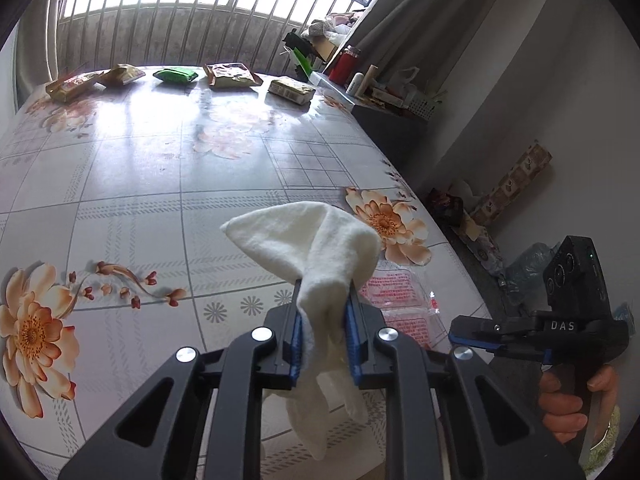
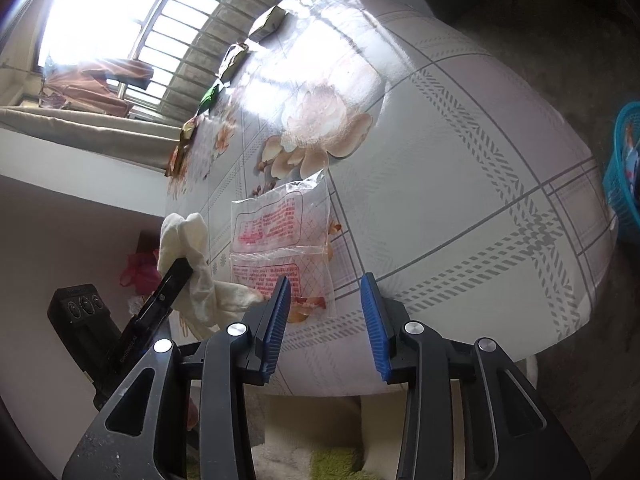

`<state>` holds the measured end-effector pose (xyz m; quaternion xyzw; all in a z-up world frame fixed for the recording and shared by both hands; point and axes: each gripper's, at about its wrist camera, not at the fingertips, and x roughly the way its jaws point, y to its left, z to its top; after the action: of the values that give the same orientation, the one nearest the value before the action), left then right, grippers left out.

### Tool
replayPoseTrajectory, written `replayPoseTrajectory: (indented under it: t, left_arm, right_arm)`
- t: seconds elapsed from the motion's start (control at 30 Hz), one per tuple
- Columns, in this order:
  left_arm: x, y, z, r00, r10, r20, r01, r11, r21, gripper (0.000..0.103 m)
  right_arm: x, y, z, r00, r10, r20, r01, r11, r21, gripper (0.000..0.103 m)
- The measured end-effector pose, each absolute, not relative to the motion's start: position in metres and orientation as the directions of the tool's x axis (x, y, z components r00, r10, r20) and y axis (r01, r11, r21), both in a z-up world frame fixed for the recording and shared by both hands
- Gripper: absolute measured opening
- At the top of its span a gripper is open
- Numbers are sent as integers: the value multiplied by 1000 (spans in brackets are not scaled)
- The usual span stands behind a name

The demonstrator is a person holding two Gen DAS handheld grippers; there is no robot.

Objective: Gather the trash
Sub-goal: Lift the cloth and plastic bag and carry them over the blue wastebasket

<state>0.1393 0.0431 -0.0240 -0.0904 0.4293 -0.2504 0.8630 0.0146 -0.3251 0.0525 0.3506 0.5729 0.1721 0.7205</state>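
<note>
Left wrist view. Left gripper (image 1: 325, 320): angled down over the near part of the table (image 1: 160, 184), blue pads (image 1: 297, 344) clamped on a white cloth (image 1: 316, 240). Cloth: long axis running along the fingers, one bunched end standing up and forward past the tips, the other hanging down behind the pads. Clear plastic wrapper (image 1: 400, 300) with red print: flat on the floral tablecloth, just right of the gripper, near the table's right edge, partly hidden by the cloth. Right gripper (image 1: 472, 338): low at right, off the table edge, seen side-on, pointing left toward the wrapper; handle gripped by a hand (image 1: 568, 404). Five snack packets (image 1: 230, 76): in a row along the far edge, below the window bars.

Right wrist view, rolled so the table tilts. Right gripper (image 2: 326, 320): angled down at the near table edge (image 2: 480, 240), jaws apart, nothing between the pads; left pad tip over the wrapper's near corner, contact uncertain. Clear plastic wrapper (image 2: 280, 232): flat, two printed panels end to end, long axis leading away from the gripper up the picture. Left gripper (image 2: 176, 276): at left, side-on, closed on the white cloth (image 2: 188, 248), which droops toward the wrapper. Blue plastic basket (image 2: 624, 176): on the floor at far right, well apart from the table's contents.
</note>
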Motion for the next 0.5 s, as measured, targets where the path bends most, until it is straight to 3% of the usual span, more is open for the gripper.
replayPoseTrajectory:
  t: [0.2, 0.4, 0.5]
  left_arm:
    - [149, 22, -49, 447, -451, -773, 358, 882, -308, 17]
    - [148, 24, -53, 447, -449, -774, 358, 882, -305, 17]
    - [146, 23, -53, 451, -446, -773, 359, 884, -301, 17]
  right_arm:
    - [21, -320, 50, 274, 688, -672, 158, 657, 737, 40]
    - [25, -320, 44, 265, 746, -611, 167, 589, 791, 42]
    - [25, -320, 41, 268, 745, -611, 164, 589, 791, 32]
